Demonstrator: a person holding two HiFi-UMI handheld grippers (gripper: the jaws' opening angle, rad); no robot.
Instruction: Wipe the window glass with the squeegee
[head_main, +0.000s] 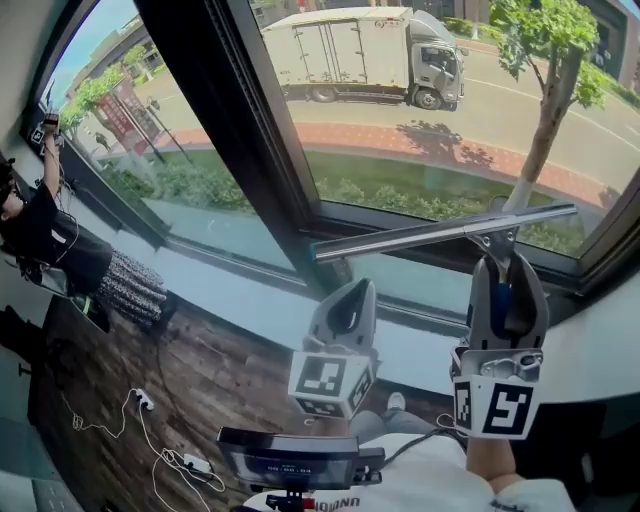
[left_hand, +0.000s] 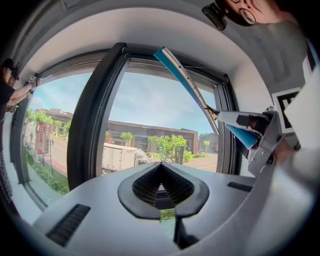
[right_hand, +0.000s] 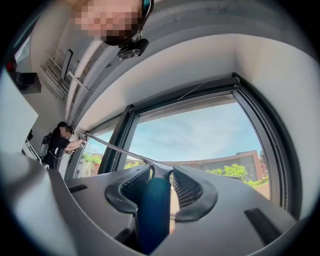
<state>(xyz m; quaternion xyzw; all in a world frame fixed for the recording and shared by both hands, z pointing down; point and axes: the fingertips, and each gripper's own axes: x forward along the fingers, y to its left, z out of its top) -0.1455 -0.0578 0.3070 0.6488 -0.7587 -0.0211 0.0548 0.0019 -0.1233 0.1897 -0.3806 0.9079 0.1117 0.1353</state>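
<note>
Squeegee (head_main: 440, 232) pinched in right hand-held gripper (head_main: 505, 268), near window glass (head_main: 420, 170) bottom edge; left hand-held gripper (head_main: 352, 300) pressed together.

1. Two grippers: left gripper (head_main: 348, 292), right gripper (head_main: 508, 262).
2. Two marker cubes: left cube (head_main: 330, 383), right cube (head_main: 497, 398).
3. One squeegee (head_main: 440, 232).
4. Two glass panes: left pane (head_main: 130, 150), right pane (head_main: 420, 150).
5. One truck (head_main: 365, 50).
6. One other person (head_main: 40, 225).
7. One screen (head_main: 298, 462).
</note>
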